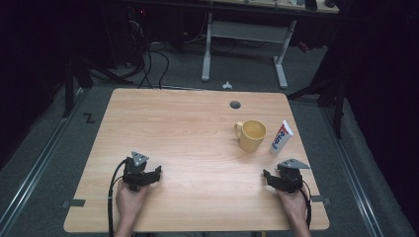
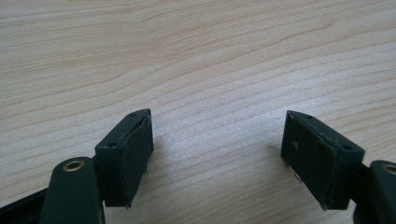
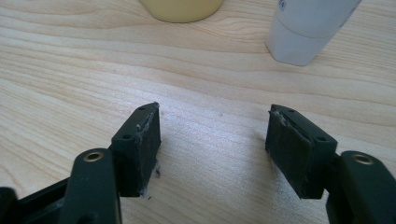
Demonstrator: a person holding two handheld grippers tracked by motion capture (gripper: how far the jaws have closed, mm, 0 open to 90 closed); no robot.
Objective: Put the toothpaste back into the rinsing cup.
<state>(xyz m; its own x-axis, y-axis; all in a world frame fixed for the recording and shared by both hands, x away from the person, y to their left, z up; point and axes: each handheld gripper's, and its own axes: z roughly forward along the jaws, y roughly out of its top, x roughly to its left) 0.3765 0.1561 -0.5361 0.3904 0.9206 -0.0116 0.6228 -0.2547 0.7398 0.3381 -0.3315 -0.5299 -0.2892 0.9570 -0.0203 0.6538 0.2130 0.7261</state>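
A: We logged both tools idle on the wooden table (image 1: 188, 128). The right gripper (image 1: 274, 178) stood wide and empty, just short of the toothpaste tube (image 1: 281, 137), which stood upright just beside the yellow mug (image 1: 251, 135).

B: The left gripper (image 1: 150, 174) also gaped, well apart from that mug. We judged the approach not yet begun; next called for reaching to the tube.

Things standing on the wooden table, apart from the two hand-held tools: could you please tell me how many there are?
2. A yellow mug stands right of centre, and a toothpaste tube stands upright just to its right, apart from it.
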